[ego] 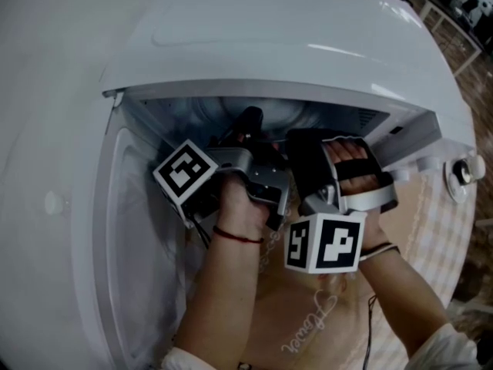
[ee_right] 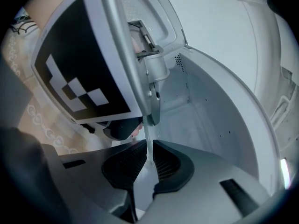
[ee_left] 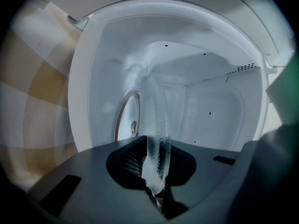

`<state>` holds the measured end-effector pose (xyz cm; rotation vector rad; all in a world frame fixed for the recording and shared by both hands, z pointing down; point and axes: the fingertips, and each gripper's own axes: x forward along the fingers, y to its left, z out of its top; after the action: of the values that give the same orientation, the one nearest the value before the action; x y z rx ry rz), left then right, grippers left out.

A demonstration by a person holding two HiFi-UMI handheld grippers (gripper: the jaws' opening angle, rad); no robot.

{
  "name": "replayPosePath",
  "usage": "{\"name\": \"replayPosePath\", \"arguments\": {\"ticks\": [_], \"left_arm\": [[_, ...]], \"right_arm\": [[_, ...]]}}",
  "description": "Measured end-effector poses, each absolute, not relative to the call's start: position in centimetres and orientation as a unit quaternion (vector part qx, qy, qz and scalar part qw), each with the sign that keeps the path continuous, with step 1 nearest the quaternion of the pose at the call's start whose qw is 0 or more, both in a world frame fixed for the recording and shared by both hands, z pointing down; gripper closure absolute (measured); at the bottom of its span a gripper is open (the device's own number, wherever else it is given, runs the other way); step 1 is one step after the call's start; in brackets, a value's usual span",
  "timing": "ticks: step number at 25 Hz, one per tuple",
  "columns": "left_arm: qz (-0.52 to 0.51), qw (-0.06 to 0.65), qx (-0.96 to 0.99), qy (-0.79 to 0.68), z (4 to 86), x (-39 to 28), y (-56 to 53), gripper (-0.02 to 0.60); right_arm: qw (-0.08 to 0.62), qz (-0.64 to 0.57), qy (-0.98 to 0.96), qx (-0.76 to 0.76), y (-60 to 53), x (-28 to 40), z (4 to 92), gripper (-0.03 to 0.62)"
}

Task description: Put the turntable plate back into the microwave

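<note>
1. The microwave (ego: 308, 37) stands with its door (ego: 131, 237) swung wide open at the left of the head view. This leaves the mouth of the cavity (ee_left: 210, 101) free for both tools.
2. The left gripper (ee_left: 156, 160) reaches level into the cavity, its jaws pinching the rim of the turntable plate (ee_left: 156, 125). In the left gripper view the glass is seen edge-on and runs away from the jaws toward the back wall.
3. That view is rolled, so the cavity floor shows at its left. A round recess (ee_left: 127, 118) with a small hub lies there, just beside the plate's face. I judge the plate hangs flat over its seat and must sink straight onto the hub.
4. The plate is inside the cavity, carried between the two tools. Whether it already touches the floor cannot be told.
5. The right gripper (ee_right: 148, 160) grips the same rim further right, its pads pressed on the thin glass edge. The left gripper's marker cube (ee_right: 79, 64) fills the space ahead and to its left, so the tools work very near each other. The left seems to reach deeper.
6. The microwave rests on a pale chequered cloth (ego: 431, 214), and a lace-patterned cloth (ego: 308, 326) lies nearer the person.
7. At the far right there is wooden flooring (ego: 462, 75), with furniture legs beyond it.
</note>
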<state>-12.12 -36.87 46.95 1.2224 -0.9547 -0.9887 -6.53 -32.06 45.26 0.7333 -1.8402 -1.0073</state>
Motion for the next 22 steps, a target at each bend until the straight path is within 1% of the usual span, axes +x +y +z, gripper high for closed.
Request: {"name": "replayPosePath", "arguments": {"ticks": [10, 16, 18, 20, 22], "left_arm": [[-0.412, 0.604, 0.543, -0.414, 46.9, -12.0, -37.3, 0.549], [-0.401, 0.589, 0.541, -0.447, 46.9, -13.3, -35.8, 0.505], [-0.392, 0.581, 0.531, -0.476, 47.3, -14.3, -35.3, 0.471], [-0.38, 0.572, 0.524, -0.504, 47.6, -15.2, -35.1, 0.47], [-0.375, 0.566, 0.517, -0.521, 47.7, -15.8, -35.0, 0.489]], "right_arm": [[0.444, -0.381, -0.755, 0.297, -32.1, -6.6, 45.3, 0.533], [0.442, -0.379, -0.761, 0.287, -31.8, -6.6, 45.5, 0.534], [0.441, -0.38, -0.763, 0.283, -31.7, -6.7, 45.4, 0.534], [0.44, -0.383, -0.763, 0.277, -31.6, -6.8, 45.4, 0.534], [0.442, -0.385, -0.764, 0.268, -31.5, -6.8, 45.6, 0.534]]}}
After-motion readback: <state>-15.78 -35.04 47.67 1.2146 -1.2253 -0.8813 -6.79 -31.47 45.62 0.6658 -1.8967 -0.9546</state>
